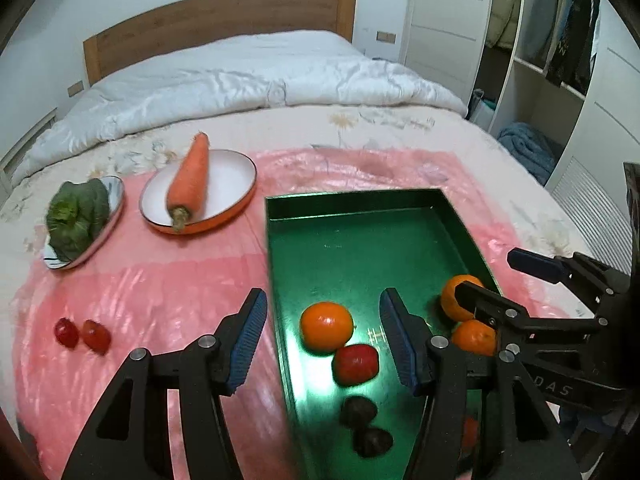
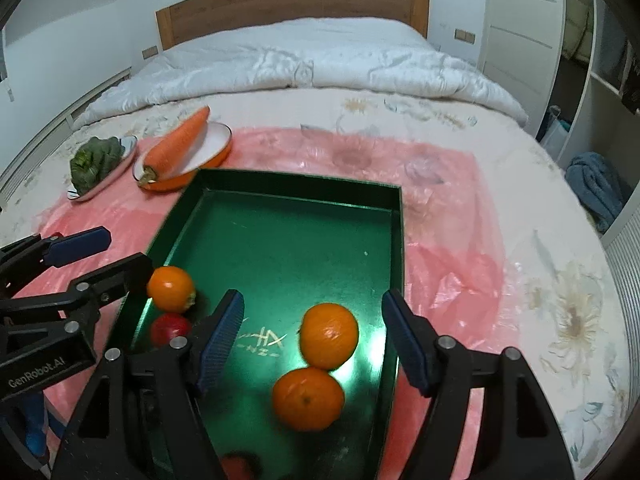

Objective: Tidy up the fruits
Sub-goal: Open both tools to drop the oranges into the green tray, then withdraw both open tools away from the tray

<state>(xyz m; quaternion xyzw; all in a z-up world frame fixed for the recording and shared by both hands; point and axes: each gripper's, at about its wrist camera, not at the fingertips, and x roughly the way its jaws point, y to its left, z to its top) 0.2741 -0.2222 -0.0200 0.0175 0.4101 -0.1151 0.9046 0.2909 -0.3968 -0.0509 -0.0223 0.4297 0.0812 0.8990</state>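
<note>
Bedroom, pink sheet [image 1: 160, 280] over bed w/ green tray [image 2: 280, 240] holding three oranges [image 2: 329, 335], red fruit [image 1: 356, 363] (dark blurred lumps, maybe fruit). Left gripper [image 1: 323, 340] & right gripper [image 2: 313, 338] hover above, jaws apart, empty. Two red fruits [image 1: 82, 333] outside.

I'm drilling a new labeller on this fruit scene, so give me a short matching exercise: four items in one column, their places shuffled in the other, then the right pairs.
Items:
1. carrot
2. leafy greens
3. three oranges
4. two small red fruits

Places:
A. inside the green tray
B. loose on the pink sheet
C. across the orange-rimmed plate
D. on the small plate at far left

Pairs: 1-C, 2-D, 3-A, 4-B
</note>
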